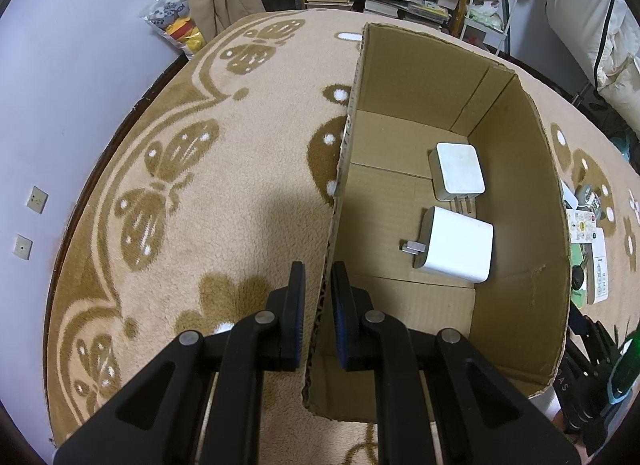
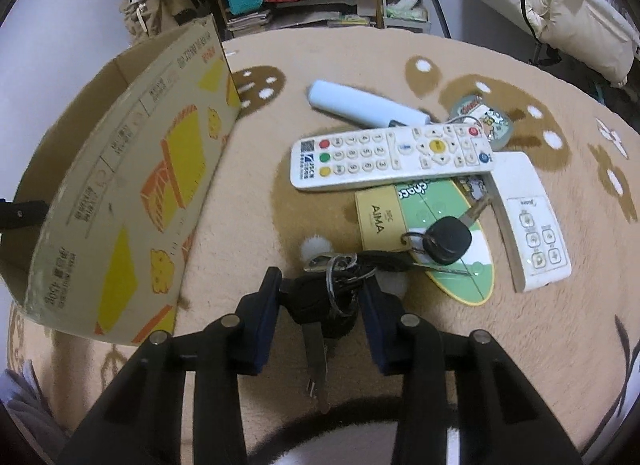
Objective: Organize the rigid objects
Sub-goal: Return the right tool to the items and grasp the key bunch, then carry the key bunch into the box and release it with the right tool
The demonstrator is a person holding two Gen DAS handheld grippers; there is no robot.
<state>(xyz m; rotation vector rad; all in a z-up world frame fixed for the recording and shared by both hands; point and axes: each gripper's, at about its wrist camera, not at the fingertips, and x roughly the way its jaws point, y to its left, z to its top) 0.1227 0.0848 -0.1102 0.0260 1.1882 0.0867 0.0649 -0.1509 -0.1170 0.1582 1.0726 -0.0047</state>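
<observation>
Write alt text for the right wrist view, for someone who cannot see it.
An open black claw straddles a bunch of keys on a beige patterned blanket. Beyond lie a white TV remote, a smaller white remote, a pale blue tube and some cards. A cardboard box stands to the left.

Box (image 1: 516, 193) interior mostly free
</observation>
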